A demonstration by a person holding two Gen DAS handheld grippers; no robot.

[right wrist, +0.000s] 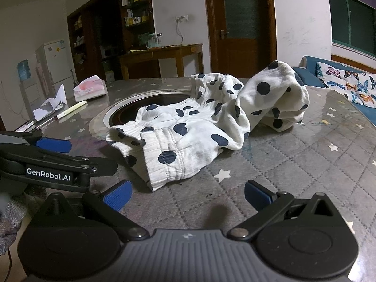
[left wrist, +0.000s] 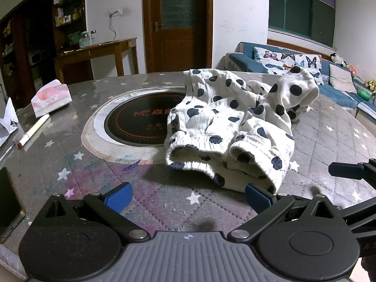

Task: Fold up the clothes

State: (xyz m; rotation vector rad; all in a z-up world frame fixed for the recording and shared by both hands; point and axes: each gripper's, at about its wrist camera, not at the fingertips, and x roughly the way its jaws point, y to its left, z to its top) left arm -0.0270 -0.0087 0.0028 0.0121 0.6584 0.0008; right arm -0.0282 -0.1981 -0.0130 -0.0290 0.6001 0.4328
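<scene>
Garment: crumpled spotted trousers [left wrist: 230,127] on the table, partly over the round inset hob [left wrist: 138,122]; cuffs toward the cameras, long axis running away
Left gripper [left wrist: 188,196]: spread wide, empty
Right gripper [right wrist: 188,195]: spread wide, empty
Surface: grey starred quilted table cover [left wrist: 329,141]; tissue pack [left wrist: 50,97]
Room: wooden door [left wrist: 177,23]; blue sofa [left wrist: 338,89]

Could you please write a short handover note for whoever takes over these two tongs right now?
Left tongs: open, empty, low over the table, just short of the garment's near cuffs.
Right tongs: open, empty, beside the left ones, facing the same cuffed end.
Polka-dot garment: crumpled in a heap, partly over the round cooktop set into the table; far end bunched up high.
Done: nothing folded yet.
Left: grasp it, spread it flat, then fold. The tissue pack and pen lie to the left, apart from the garment.
</scene>
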